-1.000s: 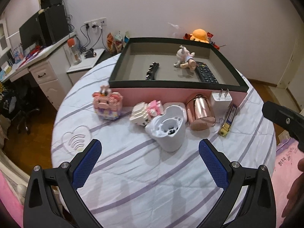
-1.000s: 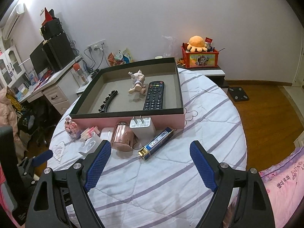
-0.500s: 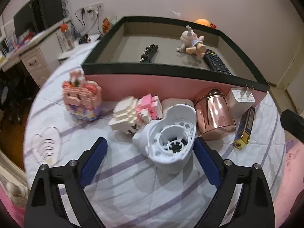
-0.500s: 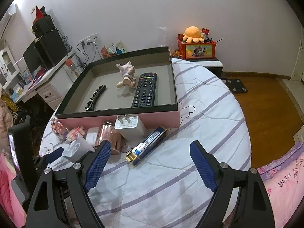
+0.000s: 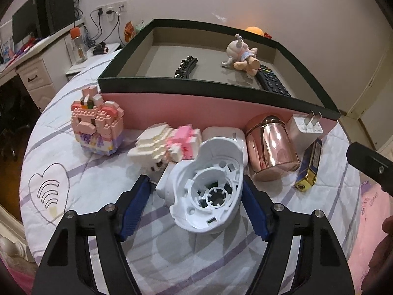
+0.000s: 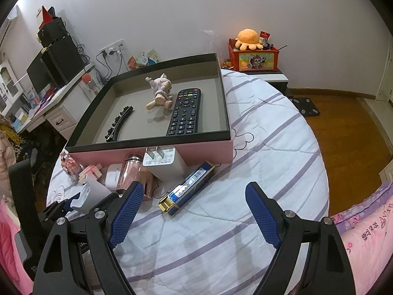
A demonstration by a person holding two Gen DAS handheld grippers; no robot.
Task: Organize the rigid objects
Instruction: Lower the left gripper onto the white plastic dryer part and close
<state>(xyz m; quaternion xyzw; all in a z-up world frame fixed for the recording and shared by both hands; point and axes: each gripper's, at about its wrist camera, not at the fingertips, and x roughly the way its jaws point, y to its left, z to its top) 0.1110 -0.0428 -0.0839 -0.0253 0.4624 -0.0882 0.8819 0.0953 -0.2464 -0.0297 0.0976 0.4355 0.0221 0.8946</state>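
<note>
Two blue-padded jaws of the left gripper (image 5: 194,202) are closing around the white moulded plastic housing (image 5: 206,186), which lies between them, open face toward the claw, body running toward 11 o'clock; pads not yet gripping.

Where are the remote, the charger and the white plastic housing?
remote (image 6: 185,113): right wrist view, on its keypad.
charger (image 6: 163,163): right wrist view, on its labelled face.
white plastic housing (image 5: 208,186): left wrist view, on its ribbed inside.
</note>
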